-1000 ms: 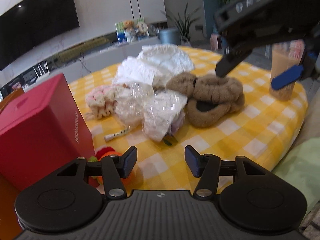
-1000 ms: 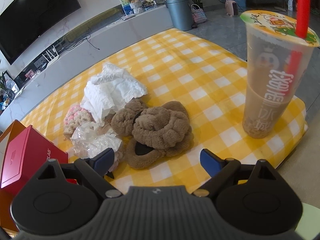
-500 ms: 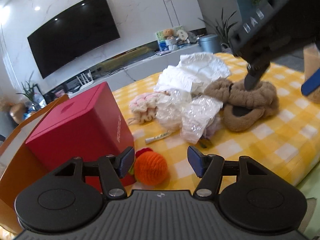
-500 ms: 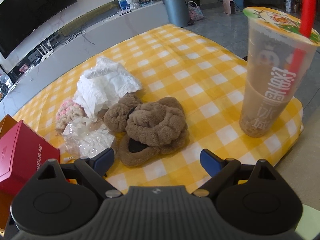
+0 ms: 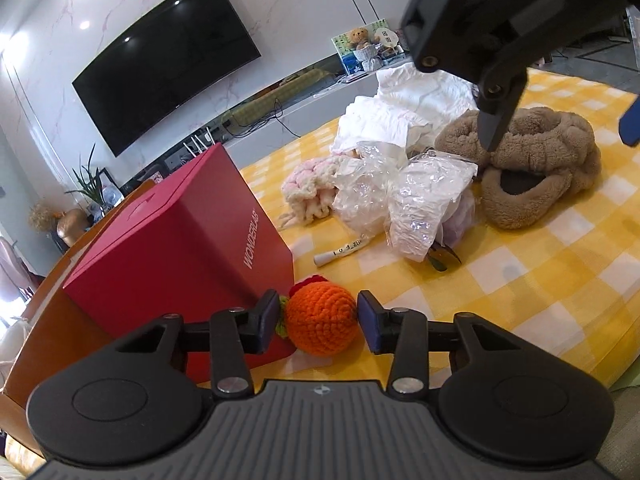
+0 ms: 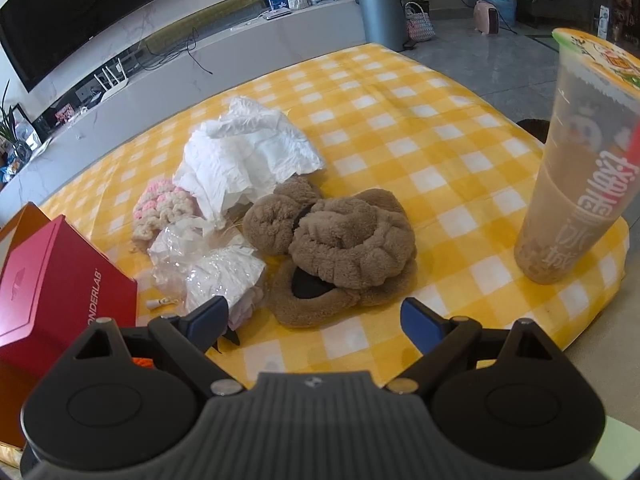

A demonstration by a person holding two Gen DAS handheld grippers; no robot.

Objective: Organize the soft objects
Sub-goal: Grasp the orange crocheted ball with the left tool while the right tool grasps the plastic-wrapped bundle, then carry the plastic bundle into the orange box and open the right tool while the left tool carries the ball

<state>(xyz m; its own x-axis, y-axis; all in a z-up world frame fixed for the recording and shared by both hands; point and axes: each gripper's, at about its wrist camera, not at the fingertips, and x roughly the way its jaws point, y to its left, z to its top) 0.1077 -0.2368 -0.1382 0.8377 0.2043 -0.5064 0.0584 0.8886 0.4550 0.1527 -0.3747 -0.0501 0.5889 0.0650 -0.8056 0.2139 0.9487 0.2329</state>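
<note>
One red rectangular cardboard box (image 5: 172, 248), lettered "WONDERLAB" on its side, closed; contents cannot be told. It stands at the left end of the counter (image 5: 520, 280), which is covered in a yellow-and-white checked cloth.

One orange crocheted ball (image 5: 321, 319) with a green and red tuft, lying on the cloth just beside the box's near corner. The left hand-held gripper (image 5: 318, 322) has just been closing; the ball sits between its blue pads, which stand close at either side, and whether they press on it cannot be told.

One small white tube (image 5: 340, 249) lying flat, near the box.

One pink-and-cream chunky knitted piece (image 6: 160, 210), at the left edge of the central heap.

Two crumpled clear plastic bags (image 5: 404, 200) with pale soft contents, touching each other.

One bundle of crumpled white paper or cloth (image 6: 244, 152), behind the bags and the brown pieces.

Two brown fleecy slippers (image 6: 340, 248), one lying over the other, the lower one showing a dark opening.

The right hand-held gripper (image 6: 316, 320) hovers above the slippers' near edge, jaws wide apart and empty.

One tall clear plastic cup (image 6: 576, 168), sealed with a printed film lid, holding a beige milky drink with a red straw, upright at the counter's right edge, well apart from the heap.
</note>
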